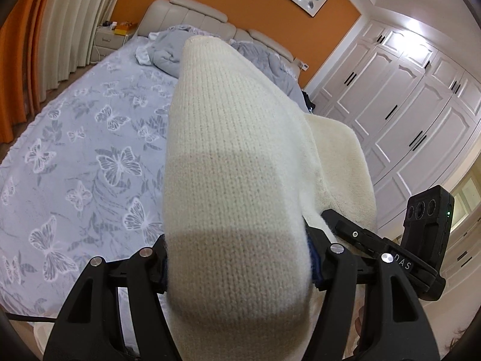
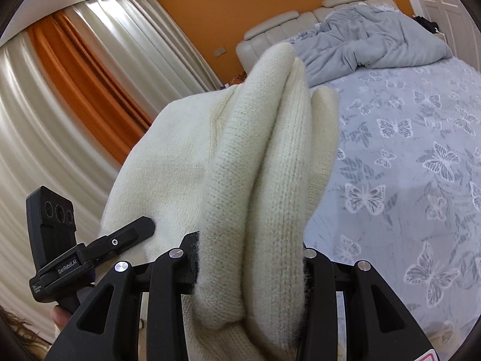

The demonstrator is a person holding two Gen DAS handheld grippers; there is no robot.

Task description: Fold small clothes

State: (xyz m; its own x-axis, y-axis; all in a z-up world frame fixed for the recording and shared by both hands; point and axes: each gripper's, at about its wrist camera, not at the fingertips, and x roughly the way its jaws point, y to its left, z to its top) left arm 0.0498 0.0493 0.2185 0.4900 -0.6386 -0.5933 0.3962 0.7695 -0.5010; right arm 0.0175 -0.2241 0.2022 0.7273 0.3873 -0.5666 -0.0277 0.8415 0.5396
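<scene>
I have the cream knit sweater (image 1: 234, 180) pinched in both grippers and lifted above the bed (image 1: 90, 150). My left gripper (image 1: 237, 258) is clamped on a thick fold of the knit, which bulges up between its black jaws and blocks most of that camera's view. My right gripper (image 2: 249, 258) is closed on a bunch of several rolled layers of the same sweater (image 2: 255, 165); the folds stand up from its jaws like ridges. From the left camera I see the other gripper's black finger (image 1: 354, 234) lying against the cloth at the right, and from the right camera the left one's finger (image 2: 126, 234) touching the sweater at the left. The blue butterfly-print sheet (image 2: 405, 165) lies below, with a rumpled grey duvet (image 2: 375, 39) near the padded headboard (image 1: 195, 15).
</scene>
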